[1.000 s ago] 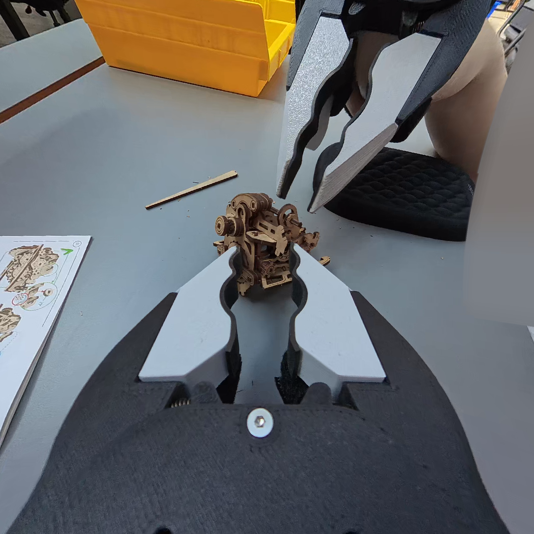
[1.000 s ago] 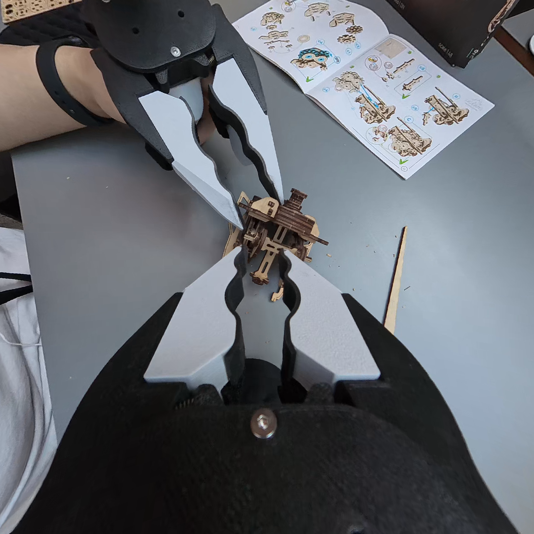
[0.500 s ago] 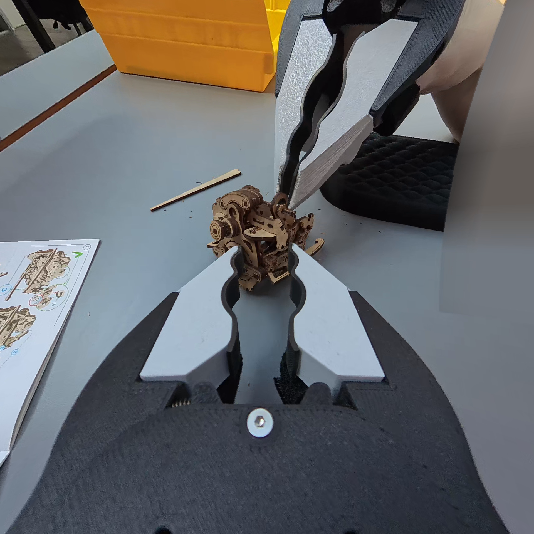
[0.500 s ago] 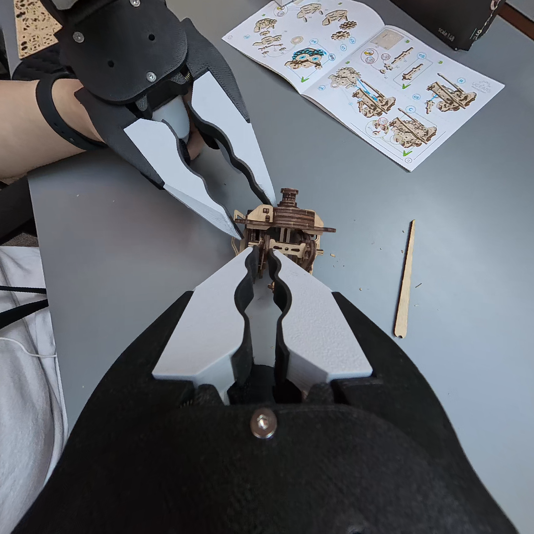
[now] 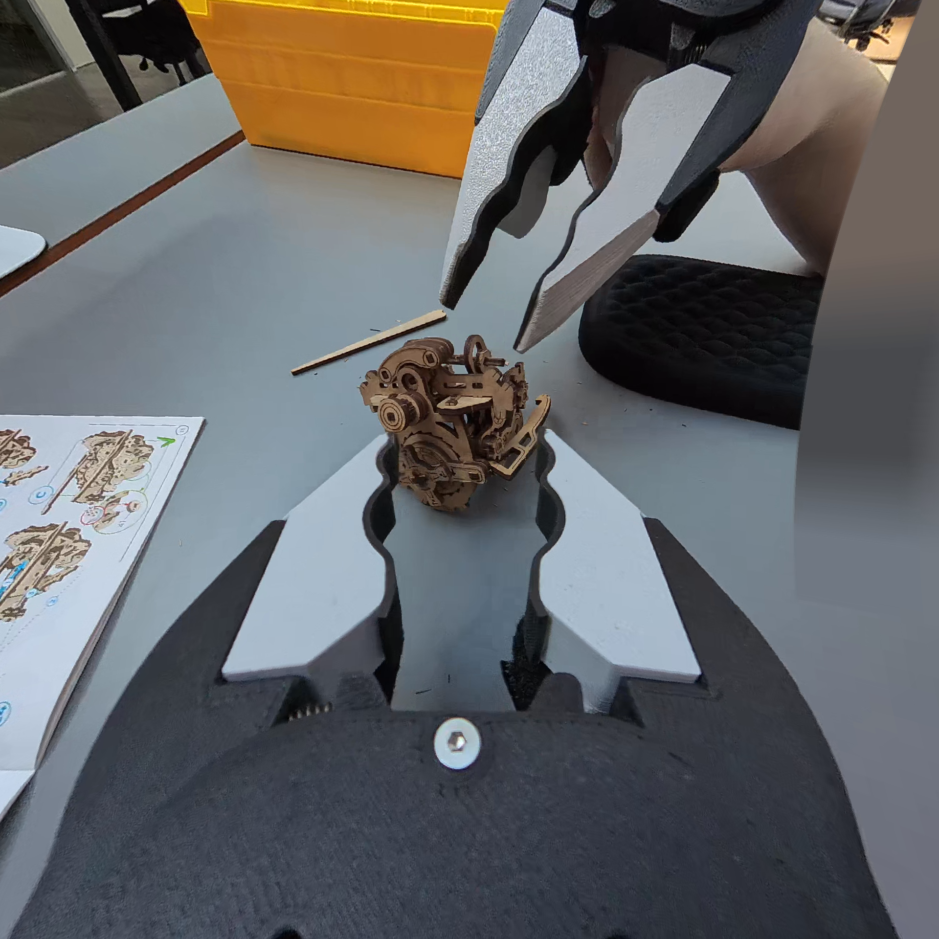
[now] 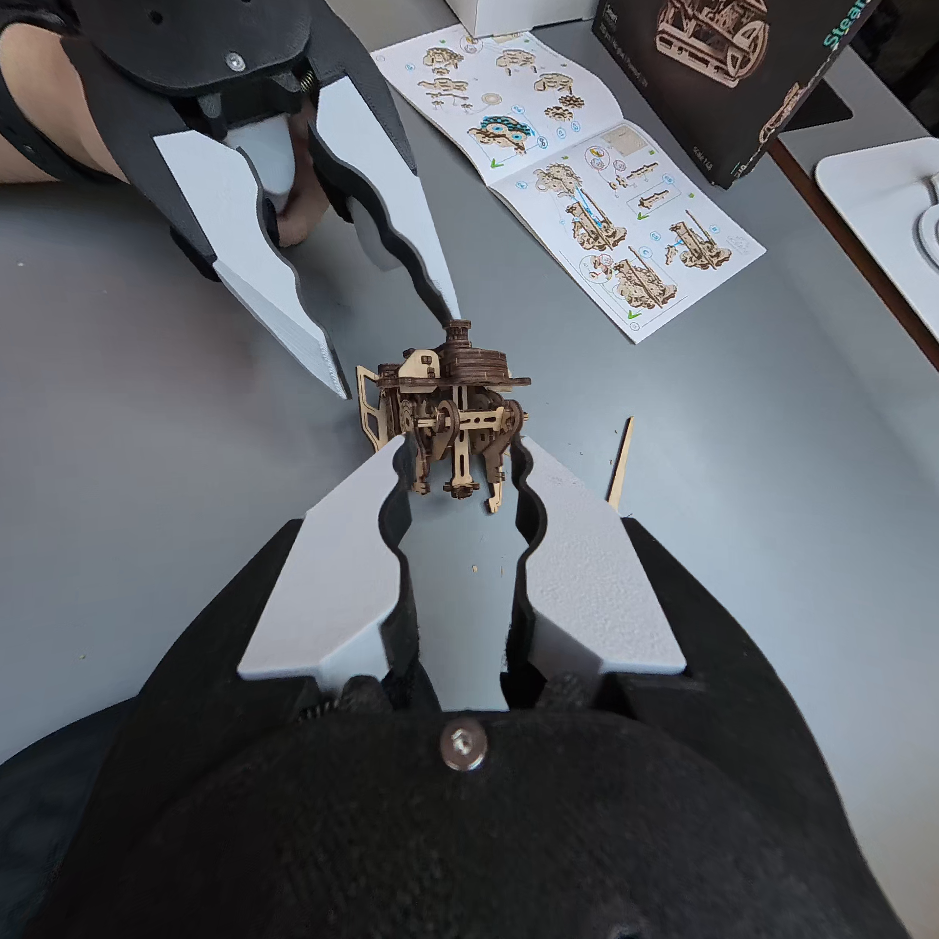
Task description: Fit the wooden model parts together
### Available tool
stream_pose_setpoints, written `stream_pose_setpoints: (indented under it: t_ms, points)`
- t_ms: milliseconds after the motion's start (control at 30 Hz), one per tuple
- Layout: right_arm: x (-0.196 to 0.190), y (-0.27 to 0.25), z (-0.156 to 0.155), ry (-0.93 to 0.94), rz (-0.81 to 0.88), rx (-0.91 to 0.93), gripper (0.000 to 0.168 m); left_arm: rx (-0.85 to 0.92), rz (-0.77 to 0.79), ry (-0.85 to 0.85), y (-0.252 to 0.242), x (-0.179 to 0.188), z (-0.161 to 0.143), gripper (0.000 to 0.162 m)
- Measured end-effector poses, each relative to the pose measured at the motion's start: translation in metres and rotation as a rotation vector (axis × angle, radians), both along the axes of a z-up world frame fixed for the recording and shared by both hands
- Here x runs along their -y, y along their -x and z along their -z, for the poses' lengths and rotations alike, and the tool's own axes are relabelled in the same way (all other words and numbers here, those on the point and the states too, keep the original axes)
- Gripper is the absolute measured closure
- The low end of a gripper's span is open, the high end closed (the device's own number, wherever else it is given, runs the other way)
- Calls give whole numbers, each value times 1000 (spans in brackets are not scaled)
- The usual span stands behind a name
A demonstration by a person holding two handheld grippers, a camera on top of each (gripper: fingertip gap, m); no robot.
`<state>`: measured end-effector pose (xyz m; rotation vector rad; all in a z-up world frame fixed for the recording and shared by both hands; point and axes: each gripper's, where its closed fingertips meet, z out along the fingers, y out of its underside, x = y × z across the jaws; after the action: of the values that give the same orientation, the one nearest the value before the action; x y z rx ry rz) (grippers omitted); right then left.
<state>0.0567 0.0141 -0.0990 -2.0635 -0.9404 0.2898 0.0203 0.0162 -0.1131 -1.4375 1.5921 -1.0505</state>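
Observation:
The small wooden model (image 5: 447, 427) of gears and laser-cut plates stands on the grey table (image 5: 203, 284). My left gripper (image 5: 465, 444) is open wide, its fingertips on either side of the model's near end, not clamping it. My right gripper (image 5: 482, 327) hangs open just above and behind the model, apart from it. In the right wrist view the model (image 6: 447, 401) sits at the tips of the open right gripper (image 6: 460, 442). The open left gripper (image 6: 396, 353) reaches in from the upper left, one tip at each side of the model's top.
A thin wooden stick (image 5: 371, 340) lies just behind the model. An open instruction booklet (image 6: 584, 178) lies on the left gripper's side. A yellow bin (image 5: 355, 76), a black padded rest (image 5: 711, 335) and a dark box (image 6: 737, 76) stand around the edges. Across from one pair of fingers to the other is roughly 5 centimeters.
Both grippers have opened. The left one let go of the model, which now stands turned on the table. The right one released the part it pinched and drew back upward.

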Motion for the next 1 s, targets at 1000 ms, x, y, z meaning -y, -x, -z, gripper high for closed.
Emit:
stream_pose_setpoints:
  t_ms: [1000]
  points:
    - [-9,9,10,97,-191,-373,131,61,153,123,-12,4,-12,102]
